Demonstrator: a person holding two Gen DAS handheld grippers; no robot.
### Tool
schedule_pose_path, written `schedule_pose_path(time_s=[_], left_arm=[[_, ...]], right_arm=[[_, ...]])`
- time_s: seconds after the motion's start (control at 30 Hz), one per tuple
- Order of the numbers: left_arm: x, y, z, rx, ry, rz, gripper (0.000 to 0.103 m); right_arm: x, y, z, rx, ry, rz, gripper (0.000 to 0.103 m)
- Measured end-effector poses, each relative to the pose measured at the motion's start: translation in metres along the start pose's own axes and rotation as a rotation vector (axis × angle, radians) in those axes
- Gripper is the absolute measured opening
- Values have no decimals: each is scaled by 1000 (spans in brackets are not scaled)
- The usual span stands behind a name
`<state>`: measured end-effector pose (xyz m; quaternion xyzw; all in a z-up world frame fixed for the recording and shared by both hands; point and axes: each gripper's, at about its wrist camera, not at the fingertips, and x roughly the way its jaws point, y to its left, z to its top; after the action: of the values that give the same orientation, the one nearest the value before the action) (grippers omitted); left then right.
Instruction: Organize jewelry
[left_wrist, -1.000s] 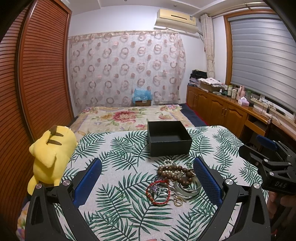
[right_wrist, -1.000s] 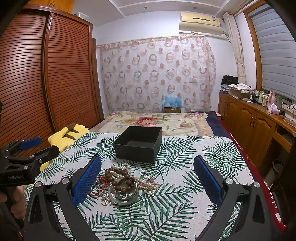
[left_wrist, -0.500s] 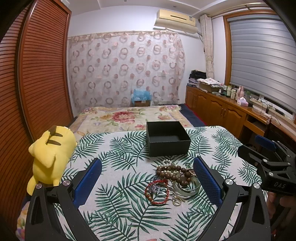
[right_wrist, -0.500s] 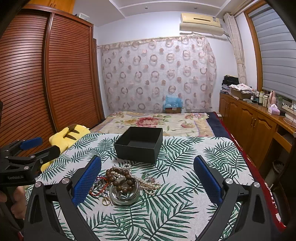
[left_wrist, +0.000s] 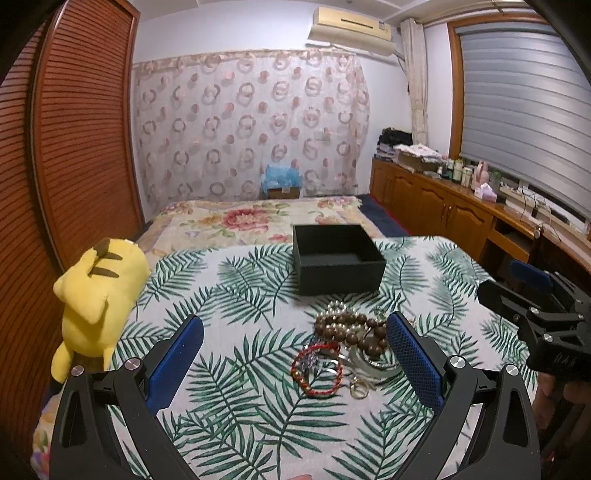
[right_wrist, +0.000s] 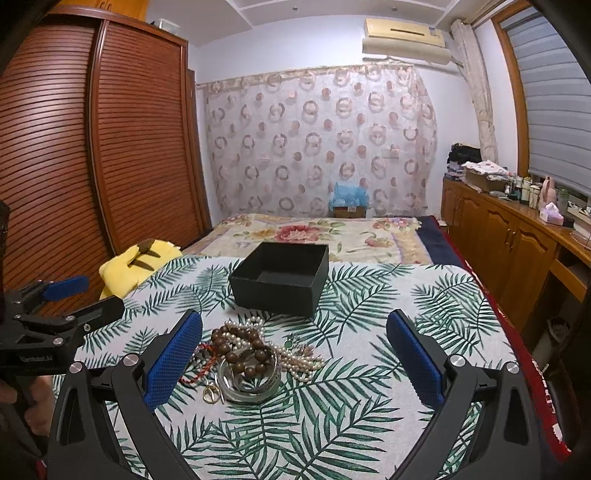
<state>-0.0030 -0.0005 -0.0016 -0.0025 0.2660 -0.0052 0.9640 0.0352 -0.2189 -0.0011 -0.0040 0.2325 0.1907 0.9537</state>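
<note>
The jewelry pile (left_wrist: 347, 347) sits on the leaf-print cloth (left_wrist: 236, 391), just near of the open black box (left_wrist: 338, 258), and nothing looks to have gone in yet. It's a tangle: brown wooden beads (right_wrist: 242, 350) draped over a silver bangle (right_wrist: 249, 380), a pearl strand (right_wrist: 295, 360) trailing right, a red bracelet (left_wrist: 317, 369) on the left edge, a small gold ring (right_wrist: 211, 395) nearest you. All light, I'd judge, but the strands are limp and will sag and drag their neighbours. The bangle is stiff and probably slick, so pinch across its rim. For the beads, take a bunched section off the top. The pearls look the most fragile; don't yank them. Your left gripper (left_wrist: 295, 350) hangs over the pile with fingers wide apart, holding nothing. Your right gripper (right_wrist: 295, 354) is the same, spread and free, pile towards its left finger. Off to the far left, a yellow plush (left_wrist: 96, 291) lies at the cloth's edge, clear of your path.
</note>
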Motion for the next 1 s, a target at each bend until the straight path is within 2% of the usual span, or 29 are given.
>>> schedule_pose_path(time_s=[0.37,0.7,1.0], left_arm=[[24,13,-17,-9,70,-14,95],[37,23,-27,-20,111,-30,95],[56,31,-34,-31,163,-45,95]], right_arm=[[24,-6,-13,-19,78,19,99],[60,-4,-30,-47,198,50,65],[102,7,-45,-96,338,118,42]])
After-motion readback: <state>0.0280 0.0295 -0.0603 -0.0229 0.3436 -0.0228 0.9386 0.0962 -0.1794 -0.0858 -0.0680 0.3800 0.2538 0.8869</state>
